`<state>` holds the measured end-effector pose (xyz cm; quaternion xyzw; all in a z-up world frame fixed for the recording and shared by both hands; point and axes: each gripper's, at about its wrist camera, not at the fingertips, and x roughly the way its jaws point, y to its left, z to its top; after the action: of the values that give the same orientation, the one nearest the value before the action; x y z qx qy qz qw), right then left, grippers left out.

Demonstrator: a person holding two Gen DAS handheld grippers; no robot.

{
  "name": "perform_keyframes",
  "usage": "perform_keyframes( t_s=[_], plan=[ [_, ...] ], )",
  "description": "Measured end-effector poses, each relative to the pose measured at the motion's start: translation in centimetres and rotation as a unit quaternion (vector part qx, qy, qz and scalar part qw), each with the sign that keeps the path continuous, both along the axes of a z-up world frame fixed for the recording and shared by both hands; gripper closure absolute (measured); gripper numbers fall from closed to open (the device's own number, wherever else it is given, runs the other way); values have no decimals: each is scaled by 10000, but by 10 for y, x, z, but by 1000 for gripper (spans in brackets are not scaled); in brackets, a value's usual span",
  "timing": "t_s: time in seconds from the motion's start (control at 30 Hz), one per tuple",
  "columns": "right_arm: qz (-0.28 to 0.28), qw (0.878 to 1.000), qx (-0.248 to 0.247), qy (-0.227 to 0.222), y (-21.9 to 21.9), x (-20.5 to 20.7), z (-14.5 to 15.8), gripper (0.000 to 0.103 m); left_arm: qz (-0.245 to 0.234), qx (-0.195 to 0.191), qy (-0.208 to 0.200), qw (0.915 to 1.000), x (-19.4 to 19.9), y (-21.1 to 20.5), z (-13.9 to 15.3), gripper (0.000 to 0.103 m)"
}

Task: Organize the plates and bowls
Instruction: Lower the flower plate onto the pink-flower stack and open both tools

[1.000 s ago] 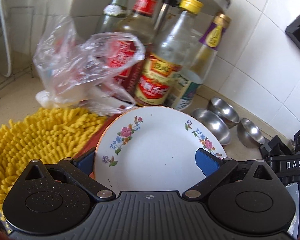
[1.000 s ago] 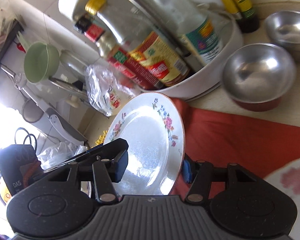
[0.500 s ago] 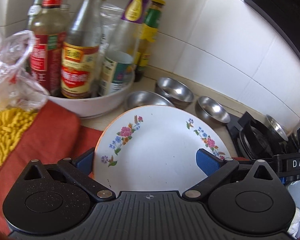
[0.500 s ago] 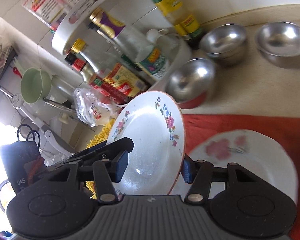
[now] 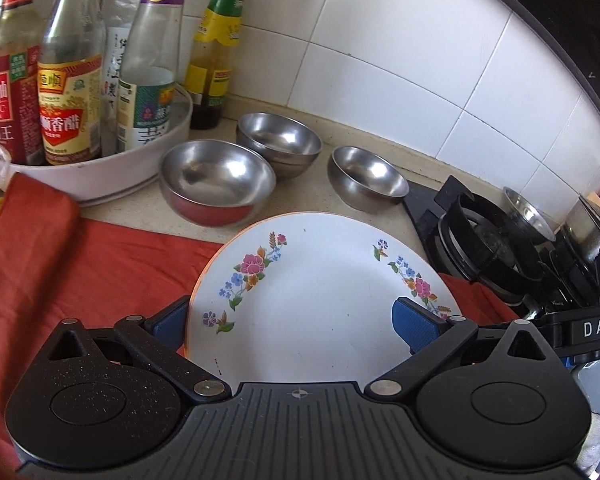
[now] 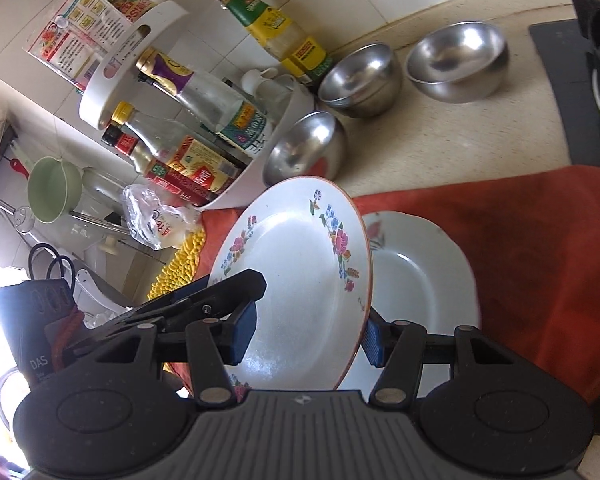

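I have the flowered plate [image 5: 320,304] in the lower middle of the left wrist view, lifted off the counter and tilted. In the right wrist view, the same plate [image 6: 300,276] stands almost on edge in the middle of the frame. My left gripper [image 5: 296,326] has it across its width: one blue pad sits behind the left rim and the other lies on the face at the right, so the jaws stand fairly wide and are closed on the plate. My right gripper [image 6: 306,330] holds it too, jaws about half open, one pad on the face and the other at the back near the orange rim.

Just to the right of it in the right wrist view, a second plate [image 6: 416,280] with a pink flower lies flat on the red cloth [image 6: 540,248]. The carried plate overlaps its left edge in the picture; I cannot tell whether they touch.

Above the plate in the left wrist view are the steel bowls: one [image 5: 216,180] at the cloth's edge, a stacked pair [image 5: 280,142] behind it, and one [image 5: 366,178] to the right beside the stove [image 5: 488,240]. At the upper left, sauce bottles [image 5: 70,80] stand in a white tray [image 5: 112,172]. A yellow mat [image 6: 180,264] shows at the left of the right wrist view.
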<state>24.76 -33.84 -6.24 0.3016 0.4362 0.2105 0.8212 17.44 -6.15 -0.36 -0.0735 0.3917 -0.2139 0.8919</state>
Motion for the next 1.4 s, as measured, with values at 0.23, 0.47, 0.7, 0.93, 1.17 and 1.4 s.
perform_keyframes(
  t_s=[0.23, 0.47, 0.7, 0.93, 1.17, 1.4],
  plan=[
    [-7, 10000, -4, 64, -11, -6, -6, 50, -17, 60, -10, 10000, -6, -13, -3, 1],
    [50, 9999, -95, 129, -15, -5, -11, 50, 20, 84, 34, 10000, -8, -20, -9, 1],
    [84, 9997, -137, 162, -19, -5, -13, 50, 43, 130, 82, 9999, -8, -25, -12, 1],
    [135, 9995, -249, 143, -19, -4, -13, 50, 82, 112, 133, 9998, -7, -28, -15, 1],
    [222, 9990, -362, 141, -18, -2, -14, 50, 139, 125, 191, 9996, -6, -29, -20, 1],
    [367, 9976, -590, 49, -13, -1, -14, 50, 189, 196, 301, 9992, -8, -28, -28, 2]
  ],
)
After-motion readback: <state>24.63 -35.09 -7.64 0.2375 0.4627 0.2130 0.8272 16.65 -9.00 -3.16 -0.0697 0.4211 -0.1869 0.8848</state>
